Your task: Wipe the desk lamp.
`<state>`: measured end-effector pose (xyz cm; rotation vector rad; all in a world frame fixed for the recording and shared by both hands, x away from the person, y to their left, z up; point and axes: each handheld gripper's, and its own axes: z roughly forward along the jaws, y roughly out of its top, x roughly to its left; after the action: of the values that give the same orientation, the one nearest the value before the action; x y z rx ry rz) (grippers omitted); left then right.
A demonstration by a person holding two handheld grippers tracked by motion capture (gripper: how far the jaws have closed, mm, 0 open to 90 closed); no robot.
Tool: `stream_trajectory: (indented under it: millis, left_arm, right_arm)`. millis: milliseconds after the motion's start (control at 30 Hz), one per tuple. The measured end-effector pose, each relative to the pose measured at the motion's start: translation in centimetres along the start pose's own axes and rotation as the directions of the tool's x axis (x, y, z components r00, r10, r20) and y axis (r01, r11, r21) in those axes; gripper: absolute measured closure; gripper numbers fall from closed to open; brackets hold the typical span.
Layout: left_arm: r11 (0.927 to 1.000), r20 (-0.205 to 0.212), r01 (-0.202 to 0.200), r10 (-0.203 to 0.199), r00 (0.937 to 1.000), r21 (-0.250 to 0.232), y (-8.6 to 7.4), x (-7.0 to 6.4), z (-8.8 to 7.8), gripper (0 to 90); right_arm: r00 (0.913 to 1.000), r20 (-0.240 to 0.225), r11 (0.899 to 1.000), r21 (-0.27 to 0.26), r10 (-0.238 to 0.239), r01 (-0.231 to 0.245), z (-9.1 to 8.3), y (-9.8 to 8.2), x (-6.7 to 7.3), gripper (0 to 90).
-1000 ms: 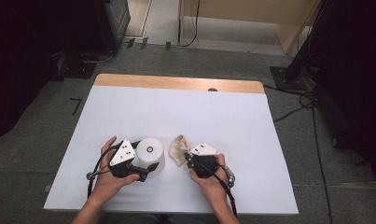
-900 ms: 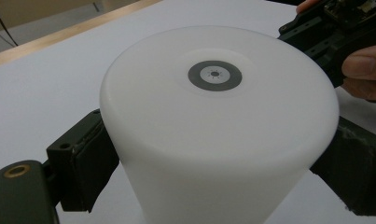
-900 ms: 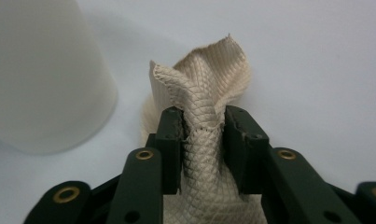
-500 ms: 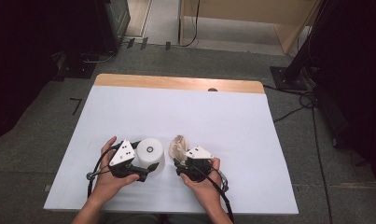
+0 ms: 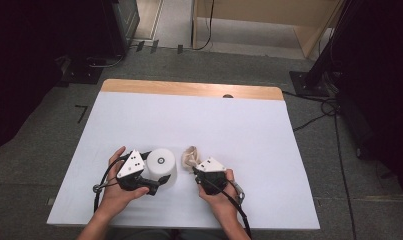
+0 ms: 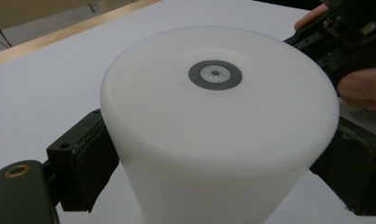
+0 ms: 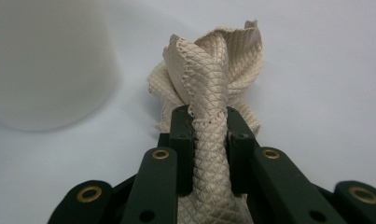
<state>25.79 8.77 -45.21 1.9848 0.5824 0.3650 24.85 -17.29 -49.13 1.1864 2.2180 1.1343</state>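
The right gripper (image 7: 209, 123) has just been closing its jaws, and they now pinch a bunched fold of the beige quilted cloth (image 7: 213, 65), which an instant earlier lay looser beside it; the cloth looks secured for wiping. The left gripper (image 6: 213, 177) keeps its jaws clamped on either side of the white upturned cup (image 5: 161, 165), bracing it on the counter (image 5: 239, 125). Cloth and cup sit near each other at the front edge. Both hands rest low and level, the left hand (image 5: 116, 187) unmoved, the right hand (image 5: 216, 192) shifted slightly leftward towards the cup.
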Motion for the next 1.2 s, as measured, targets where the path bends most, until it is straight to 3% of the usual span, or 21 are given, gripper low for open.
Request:
stream_trajectory:
  millis: [67, 167, 200, 300, 367, 467, 533, 633, 667, 733, 867, 1000, 1033, 1100, 1200]
  left_arm:
    - [1.0, 0.006, -0.003, 0.003, 1.0, -0.001, 0.0, 0.0, 0.0, 8.5]
    - [1.0, 0.01, -0.002, 0.003, 0.9999, -0.006, -0.1, 0.0, 0.1, 8.5]
    - [1.0, 0.011, -0.004, 0.004, 0.9999, -0.006, -0.1, 0.0, 0.0, 8.5]
    - [1.0, 0.01, -0.005, 0.005, 0.9999, -0.004, -0.1, -0.1, 0.0, 8.5]
    - [1.0, 0.007, -0.001, 0.001, 1.0, -0.004, -0.1, -0.1, 0.0, 8.5]
    - [1.0, 0.005, 0.004, -0.004, 1.0, -0.007, -0.1, -0.1, 0.1, 8.5]
    - [1.0, 0.007, 0.007, -0.007, 0.9999, -0.007, -0.1, -0.1, 0.1, 8.5]
    - [1.0, 0.004, 0.006, -0.006, 1.0, -0.007, -0.1, -0.2, 0.1, 8.5]
    - [1.0, 0.004, 0.006, -0.006, 1.0, -0.007, -0.1, -0.2, 0.1, 8.5]
    - [0.9999, 0.007, 0.008, -0.008, 0.9999, -0.007, -0.1, -0.1, 0.1, 8.5]
    - [0.9999, 0.009, 0.01, -0.01, 0.9999, -0.009, -0.2, -0.1, 0.1, 8.4]
    - [0.9999, 0.008, 0.011, -0.011, 0.9999, -0.012, -0.2, -0.1, 0.1, 8.4]
    - [0.9999, 0.009, 0.011, -0.011, 0.9999, -0.013, -0.2, -0.1, 0.1, 8.4]
    - [0.9999, 0.011, 0.012, -0.012, 0.9999, -0.011, -0.2, -0.1, 0.1, 8.4]
    - [0.9999, 0.011, 0.012, -0.012, 0.9999, -0.011, -0.2, -0.1, 0.1, 8.4]
  right_arm:
    - [0.9896, -0.136, 0.996, -0.07, 0.047, -0.057, -0.9, 0.3, -0.1, 77.9]
    - [0.967, -0.252, 0.981, -0.178, 0.036, -0.083, -2.5, 1.1, 0.4, 77.9]
    - [0.9586, -0.284, 0.973, -0.213, 0.026, -0.09, -3.1, 1.4, 0.6, 77.9]
    - [0.9465, -0.321, 0.96, -0.274, -0.036, -0.056, -4.0, 2.1, 1.3, 78.0]
    - [0.9417, -0.332, 0.963, -0.267, -0.056, -0.037, -3.8, 2.1, 1.6, 78.0]
    - [0.9328, -0.36, 0.977, -0.205, -0.025, -0.053, -2.7, 1.4, 1.3, 78.0]
    - [0.9297, -0.368, 0.989, -0.134, 0.004, -0.058, -1.6, 0.8, 1.1, 78.0]
    - [0.9391, -0.343, 1.0, -0.003, 0.02, -0.023, 0.1, -0.2, 1.2, 78.0]
    - [0.942, -0.335, 1.0, 0.014, 0.019, -0.015, 0.5, -0.4, 1.3, 78.0]
    - [0.9437, -0.331, 1.0, 0.01, 0.012, -0.009, 0.4, -0.3, 1.3, 78.0]
    - [0.941, -0.338, 0.997, -0.077, -0.01, -0.017, -0.9, 0.5, 1.3, 77.9]
    - [0.9409, -0.336, 0.974, -0.222, -0.043, -0.035, -2.8, 1.7, 1.2, 77.8]
    - [0.9391, -0.339, 0.964, -0.263, -0.055, -0.039, -3.4, 2.0, 1.2, 77.8]
    - [0.9394, -0.334, 0.956, -0.292, -0.076, -0.026, -4.0, 2.4, 1.4, 77.8]
    - [0.9387, -0.336, 0.958, -0.286, -0.079, -0.022, -3.8, 2.3, 1.4, 77.7]
